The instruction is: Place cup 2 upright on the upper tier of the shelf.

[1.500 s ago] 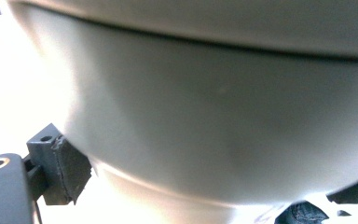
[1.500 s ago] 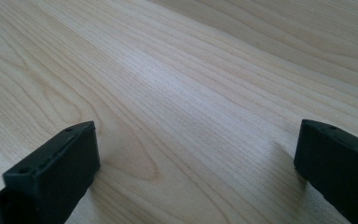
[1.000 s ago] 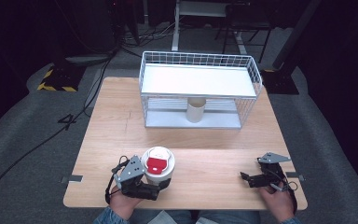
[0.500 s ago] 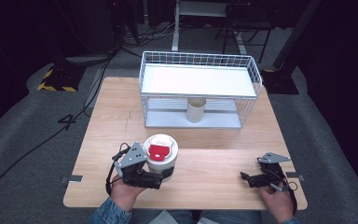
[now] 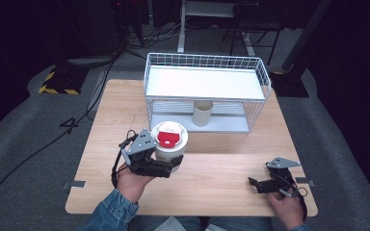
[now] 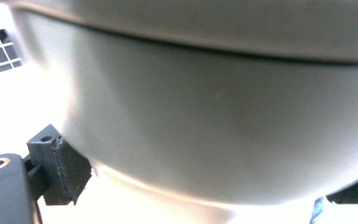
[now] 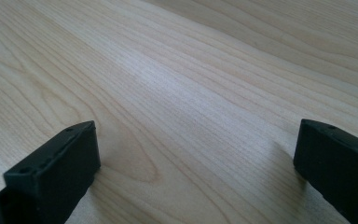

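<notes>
A white cup (image 5: 170,142) with something red inside is held above the wooden table (image 5: 221,163), left of centre. My left gripper (image 5: 172,166) is shut on the cup, whose pale wall (image 6: 205,121) looms close in the left gripper view between the two black pads (image 6: 67,170). My right gripper (image 5: 255,185) rests low over the table's front right corner, open, with bare wood (image 7: 191,116) between its fingers. A second, beige cup (image 5: 203,113) stands on the lower level of the white wire rack (image 5: 206,91) at the back.
The wire rack has a white top shelf (image 5: 202,83) with a raised mesh rim. Dark floor, cables and a yellow-black striped block (image 5: 57,83) lie beyond the table's left edge.
My left gripper has carried the white cup up and away from the front edge, toward the rack. The right gripper has stayed in place.
</notes>
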The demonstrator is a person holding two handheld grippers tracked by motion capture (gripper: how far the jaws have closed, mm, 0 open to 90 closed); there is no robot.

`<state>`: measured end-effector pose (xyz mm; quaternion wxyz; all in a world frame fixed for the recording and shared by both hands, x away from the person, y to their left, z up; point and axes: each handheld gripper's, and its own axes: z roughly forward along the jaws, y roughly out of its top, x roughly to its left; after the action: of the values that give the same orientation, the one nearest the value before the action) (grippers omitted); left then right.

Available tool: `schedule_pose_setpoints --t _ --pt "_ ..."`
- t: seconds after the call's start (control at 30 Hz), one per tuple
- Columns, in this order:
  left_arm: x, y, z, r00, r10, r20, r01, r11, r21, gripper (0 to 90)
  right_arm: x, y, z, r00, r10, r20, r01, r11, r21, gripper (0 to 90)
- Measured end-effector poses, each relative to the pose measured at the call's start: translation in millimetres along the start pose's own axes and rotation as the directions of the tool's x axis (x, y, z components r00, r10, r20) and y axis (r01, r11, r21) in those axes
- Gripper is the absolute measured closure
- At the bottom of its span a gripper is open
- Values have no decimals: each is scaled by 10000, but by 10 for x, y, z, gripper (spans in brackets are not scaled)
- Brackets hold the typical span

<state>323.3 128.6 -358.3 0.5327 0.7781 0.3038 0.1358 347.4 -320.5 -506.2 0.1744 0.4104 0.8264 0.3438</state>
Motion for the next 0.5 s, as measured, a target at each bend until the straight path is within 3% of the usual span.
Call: schedule_pose_setpoints --t 0.5 --pt "103 350 118 9998 127 127 -126 9999 -115 93 5 2 2 10000 45 42 -45 10000 8 5"
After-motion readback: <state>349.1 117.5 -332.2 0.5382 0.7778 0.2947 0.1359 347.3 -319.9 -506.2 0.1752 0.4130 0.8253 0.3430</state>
